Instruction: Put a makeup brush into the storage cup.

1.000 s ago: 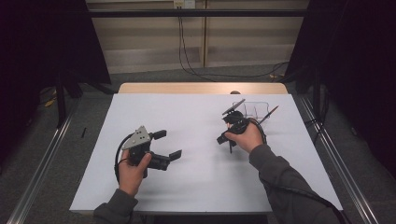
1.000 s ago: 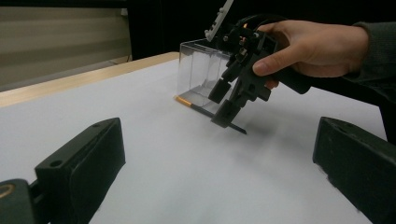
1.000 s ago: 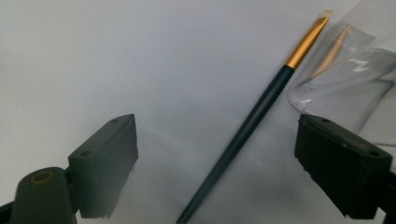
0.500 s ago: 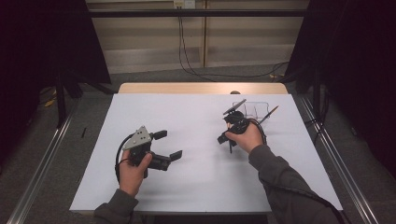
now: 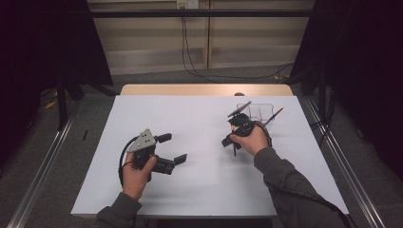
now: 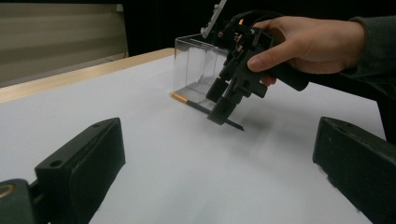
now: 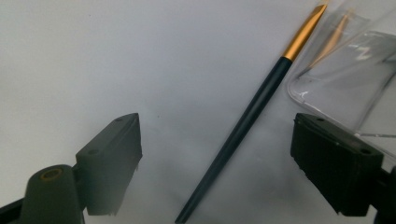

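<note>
Dark-handled brush (image 7: 243, 126) lies flat by the clear box (image 7: 355, 70) near table's far right corner; my right gripper (image 7: 215, 158) hangs spread astride it for pickup, left gripper (image 6: 210, 168) spread, idle.

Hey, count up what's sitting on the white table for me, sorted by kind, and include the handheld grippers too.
Paintbrushes, dark handle with gold ferrule: 1, the paintbrush
Clear plastic boxes: 1, the clear box
Handheld grippers: 2, the left gripper and the right gripper
Total: 4
</note>
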A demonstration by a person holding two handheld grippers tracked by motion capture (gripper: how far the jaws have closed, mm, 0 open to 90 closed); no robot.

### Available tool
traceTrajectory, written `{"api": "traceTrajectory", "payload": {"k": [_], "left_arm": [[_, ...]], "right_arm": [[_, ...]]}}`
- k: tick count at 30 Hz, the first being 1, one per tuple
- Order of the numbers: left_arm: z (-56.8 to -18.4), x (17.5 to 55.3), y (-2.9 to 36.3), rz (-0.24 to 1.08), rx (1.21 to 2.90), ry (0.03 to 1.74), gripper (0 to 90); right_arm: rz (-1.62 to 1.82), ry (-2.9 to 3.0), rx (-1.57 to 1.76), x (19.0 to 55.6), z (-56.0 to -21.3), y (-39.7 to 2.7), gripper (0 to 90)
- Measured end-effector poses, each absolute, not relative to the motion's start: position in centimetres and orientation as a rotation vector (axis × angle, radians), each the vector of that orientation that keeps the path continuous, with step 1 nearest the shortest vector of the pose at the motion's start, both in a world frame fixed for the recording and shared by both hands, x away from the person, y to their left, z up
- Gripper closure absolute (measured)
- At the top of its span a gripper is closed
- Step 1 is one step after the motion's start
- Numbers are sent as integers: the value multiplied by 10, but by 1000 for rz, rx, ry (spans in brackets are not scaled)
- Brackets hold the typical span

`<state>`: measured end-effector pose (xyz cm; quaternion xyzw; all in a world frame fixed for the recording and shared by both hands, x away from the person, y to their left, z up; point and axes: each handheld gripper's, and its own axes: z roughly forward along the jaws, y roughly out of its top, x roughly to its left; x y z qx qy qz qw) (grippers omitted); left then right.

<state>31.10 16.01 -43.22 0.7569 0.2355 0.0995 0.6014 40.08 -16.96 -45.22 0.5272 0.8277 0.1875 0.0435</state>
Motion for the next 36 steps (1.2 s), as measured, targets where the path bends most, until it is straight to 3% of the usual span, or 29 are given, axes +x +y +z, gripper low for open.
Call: {"api": "traceTrajectory", "payload": {"k": [6, 14, 36], "left_arm": [[-431, 311, 159, 238, 1757, 549, 21], [-431, 313, 156, 232, 1767, 523, 21], [-433, 314, 155, 229, 1768, 541, 21]], "right_arm": [[575, 2524, 1600, 402, -454, -172, 180], [559, 2523, 1619, 402, -456, -173, 281], [464, 2509, 1560, 405, -456, -172, 658]]}}
